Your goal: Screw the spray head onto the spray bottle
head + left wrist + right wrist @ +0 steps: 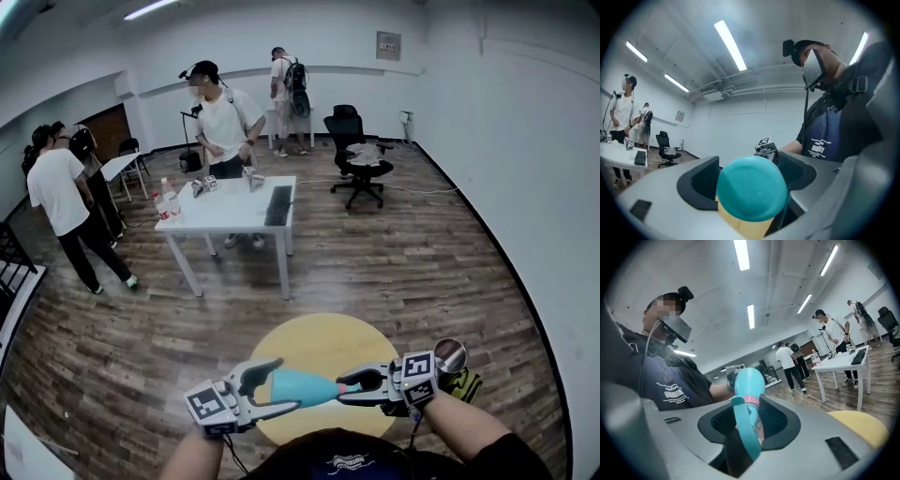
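Note:
The teal spray bottle (298, 386) is held lying sideways above the yellow round table (323, 342). My left gripper (281, 384) is shut on the bottle's wide body. In the left gripper view the bottle's round base (751, 194) fills the gap between the jaws. My right gripper (354, 384) is shut on the spray head (358, 381), which meets the bottle's neck at a pink collar (751, 400). In the right gripper view the teal trigger (746, 434) hangs down between the jaws, and the bottle (749, 379) points away toward the left gripper.
A white table (234, 208) with bottles, grippers and a keyboard stands a few steps ahead. Several people stand around it. A black office chair (356, 155) is at the back right. Wood floor surrounds the yellow table.

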Tool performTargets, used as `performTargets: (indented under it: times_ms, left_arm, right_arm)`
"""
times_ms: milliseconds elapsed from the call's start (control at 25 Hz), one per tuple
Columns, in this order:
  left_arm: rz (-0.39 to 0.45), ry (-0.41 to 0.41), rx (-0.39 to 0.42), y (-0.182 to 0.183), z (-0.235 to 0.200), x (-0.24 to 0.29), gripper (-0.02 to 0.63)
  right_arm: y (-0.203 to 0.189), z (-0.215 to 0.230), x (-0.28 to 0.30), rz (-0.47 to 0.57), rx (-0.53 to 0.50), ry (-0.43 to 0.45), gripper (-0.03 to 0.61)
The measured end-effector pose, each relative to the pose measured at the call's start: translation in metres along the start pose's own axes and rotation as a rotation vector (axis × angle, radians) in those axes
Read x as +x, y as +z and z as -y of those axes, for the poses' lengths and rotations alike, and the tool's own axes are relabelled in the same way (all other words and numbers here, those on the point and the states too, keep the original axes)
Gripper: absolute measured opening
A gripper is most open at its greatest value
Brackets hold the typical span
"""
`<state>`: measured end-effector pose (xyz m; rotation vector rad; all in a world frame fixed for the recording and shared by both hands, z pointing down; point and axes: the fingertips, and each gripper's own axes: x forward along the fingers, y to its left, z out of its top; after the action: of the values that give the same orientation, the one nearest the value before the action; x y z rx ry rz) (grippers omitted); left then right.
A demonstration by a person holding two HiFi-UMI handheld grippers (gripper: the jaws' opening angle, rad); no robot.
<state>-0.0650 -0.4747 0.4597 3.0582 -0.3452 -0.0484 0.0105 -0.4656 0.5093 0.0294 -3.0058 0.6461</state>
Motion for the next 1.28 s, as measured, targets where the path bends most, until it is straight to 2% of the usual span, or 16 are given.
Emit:
performTargets:
  times_ms: [320,360,400,440,520,600,680,760,880,1000,1080,1200,1280]
  left_arm:
    - [-0.13,-0.057,0.267,-0.011,0.028,0.002,0.413]
    - [-0.127,-0.056,0.27,-0.011,0.028,0.003,0.413]
    - [-0.111,-0.05,0.231,-0.011,0.026,0.004,0.413]
    - [-0.085,-0.039,0.152,-0.01,0.021,0.004,0.413]
    - [-0.032,-0.01,-0.052,-0.011,0.004,0.002,0.423]
    - [0.0,0.003,-0.241,-0.017,-0.01,-0.001,0.424]
    - [0.047,-0.026,-0.432,-0.024,-0.019,-0.003,0.43]
    - [0.091,-0.061,-0.608,-0.031,-0.026,-0.006,0.439]
    - [0.133,-0.107,-0.796,-0.04,-0.033,-0.008,0.448]
    - [0.179,-0.182,-0.919,-0.038,-0.033,-0.003,0.453]
    - [0.194,-0.213,-0.953,-0.037,-0.03,0.002,0.454]
    - [0.18,-0.23,-0.934,-0.037,-0.023,0.011,0.454]
    - [0.166,-0.229,-0.897,-0.034,-0.02,0.015,0.456]
  right_arm:
    - [-0.012,-0.014,-0.002,-0.023,0.024,0.047,0.15]
    - [-0.012,-0.013,-0.003,-0.02,0.029,0.046,0.15]
    - [-0.012,-0.011,-0.004,-0.013,0.032,0.043,0.15]
    - [-0.009,-0.01,-0.005,0.001,0.028,0.038,0.15]
    - [0.003,-0.007,-0.008,0.04,-0.014,0.023,0.15]
    - [0.015,-0.008,-0.011,0.05,-0.106,0.0,0.149]
    - [0.021,-0.011,-0.013,0.023,-0.208,-0.028,0.149]
    - [0.024,-0.012,-0.016,0.02,-0.267,-0.048,0.149]
    - [0.027,-0.009,-0.02,0.025,-0.294,-0.068,0.149]
    - [0.027,-0.008,-0.018,0.002,-0.327,-0.065,0.149]
    - [0.022,-0.008,-0.014,-0.024,-0.349,-0.054,0.149]
    - [0.017,-0.011,-0.008,-0.056,-0.373,-0.04,0.149]
    - [0.019,-0.011,-0.01,-0.053,-0.354,-0.04,0.147]
